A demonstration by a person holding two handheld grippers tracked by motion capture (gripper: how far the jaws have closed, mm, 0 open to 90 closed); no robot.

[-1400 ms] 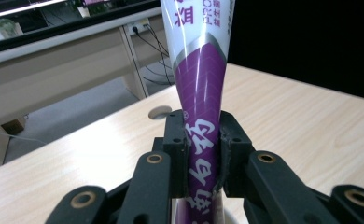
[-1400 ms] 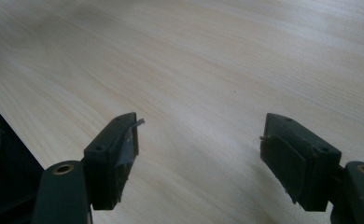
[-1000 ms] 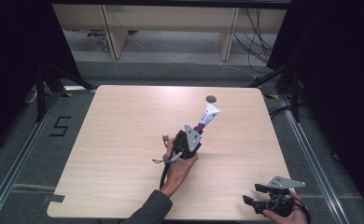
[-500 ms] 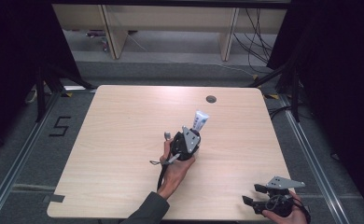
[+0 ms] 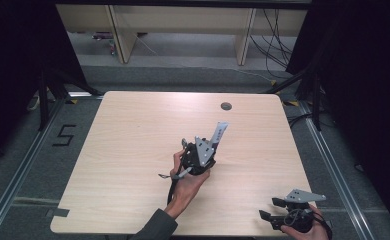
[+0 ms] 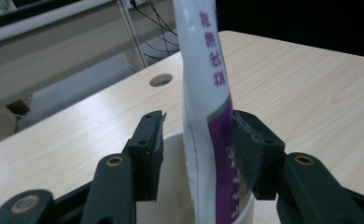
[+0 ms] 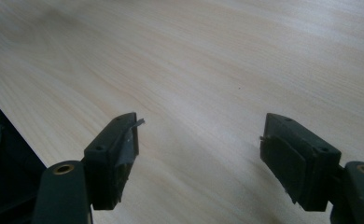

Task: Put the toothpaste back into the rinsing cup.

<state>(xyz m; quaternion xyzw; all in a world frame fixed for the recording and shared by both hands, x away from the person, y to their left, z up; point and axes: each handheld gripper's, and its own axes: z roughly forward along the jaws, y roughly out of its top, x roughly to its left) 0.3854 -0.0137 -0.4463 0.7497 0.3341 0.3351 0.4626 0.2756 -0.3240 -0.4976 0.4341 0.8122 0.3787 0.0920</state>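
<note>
A white tube with purple lettering point(image 5: 218, 132) stands tilted near the table's middle, its lower end in a white cup point(image 6: 171, 186). My left gripper point(image 5: 209, 149) sits around it, held by a hand. In the left gripper view the tube point(image 6: 203, 70) rises between the jaws of my left gripper point(image 6: 199, 140). The right jaw touches the tube and a gap shows at the left jaw, so this gripper is open. My right gripper point(image 5: 269, 208) is at the table's front right corner. It hovers open over bare wood point(image 7: 199, 140) with nothing between its fingers.
The wooden table point(image 5: 133, 140) has a round cable hole point(image 5: 226, 106) near its far edge. A black cable point(image 5: 172, 187) trails from my left gripper along the forearm. Shelving and cables stand beyond the table, with dark curtains at both sides.
My left gripper has drawn back a little toward the person, and the tube has come down with it. The right gripper has stayed in place.
</note>
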